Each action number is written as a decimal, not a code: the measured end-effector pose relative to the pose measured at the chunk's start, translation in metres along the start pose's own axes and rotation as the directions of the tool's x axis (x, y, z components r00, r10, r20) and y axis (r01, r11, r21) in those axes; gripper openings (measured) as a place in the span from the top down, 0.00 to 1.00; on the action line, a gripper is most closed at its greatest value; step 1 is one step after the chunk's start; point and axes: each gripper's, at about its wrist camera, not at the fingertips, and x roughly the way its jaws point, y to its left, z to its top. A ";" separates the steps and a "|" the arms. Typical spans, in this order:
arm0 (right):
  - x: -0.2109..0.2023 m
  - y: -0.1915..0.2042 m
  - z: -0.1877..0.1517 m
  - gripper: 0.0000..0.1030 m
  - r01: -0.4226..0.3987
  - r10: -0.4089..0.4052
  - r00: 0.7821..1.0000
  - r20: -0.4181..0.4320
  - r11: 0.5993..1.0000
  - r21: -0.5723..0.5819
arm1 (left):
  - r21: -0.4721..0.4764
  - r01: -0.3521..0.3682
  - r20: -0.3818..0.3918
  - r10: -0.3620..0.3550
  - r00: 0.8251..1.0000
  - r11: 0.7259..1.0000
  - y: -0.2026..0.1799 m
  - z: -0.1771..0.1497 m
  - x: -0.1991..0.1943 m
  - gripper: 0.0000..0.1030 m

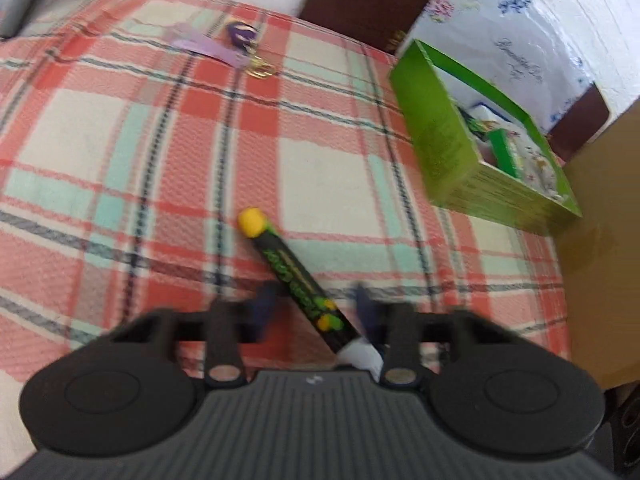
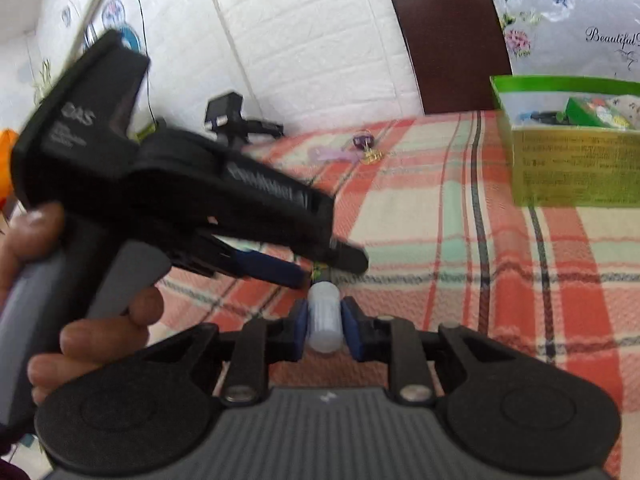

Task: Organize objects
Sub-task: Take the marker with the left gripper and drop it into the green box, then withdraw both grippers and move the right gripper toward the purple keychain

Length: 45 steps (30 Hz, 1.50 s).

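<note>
A black marker (image 1: 298, 276) with green lettering and a yellow end lies across the plaid cloth, passing between the open blue pads of my left gripper (image 1: 316, 308). Its white cap (image 1: 360, 354) is at the near end. In the right wrist view my right gripper (image 2: 325, 324) is shut on that white cap (image 2: 325, 320). The left gripper's black body (image 2: 180, 184), held by a hand, fills the left of that view and hides most of the marker. A green box (image 1: 472, 148) with items inside sits at the right; it also shows in the right wrist view (image 2: 576, 168).
A purple keychain with a gold ring (image 1: 244, 46) lies far on the plaid cloth (image 1: 120, 152); it also shows in the right wrist view (image 2: 366, 146). A dark wooden chair back (image 2: 448, 40) and floral fabric (image 1: 500, 28) stand behind. A cardboard box (image 1: 604, 240) is at the right edge.
</note>
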 end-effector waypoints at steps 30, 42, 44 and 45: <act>0.022 -0.135 0.104 0.66 0.328 -0.368 0.887 0.280 0.927 0.182 | 0.355 -0.058 0.186 -0.009 0.983 0.933 -0.157 0.134 0.072 0.57; -0.022 -0.120 0.080 0.66 0.337 -0.400 0.857 0.326 0.912 0.232 | 0.366 -0.187 0.275 0.086 0.958 0.912 -0.162 0.102 0.035 0.52; -0.032 -0.118 0.076 0.66 0.339 -0.408 0.852 0.327 0.907 0.248 | 0.376 -0.216 0.293 0.105 0.950 0.901 -0.164 0.094 0.027 0.51; -0.038 -0.117 0.073 0.66 0.340 -0.412 0.851 0.326 0.905 0.256 | 0.380 -0.227 0.302 0.112 0.947 0.896 -0.165 0.089 0.022 0.51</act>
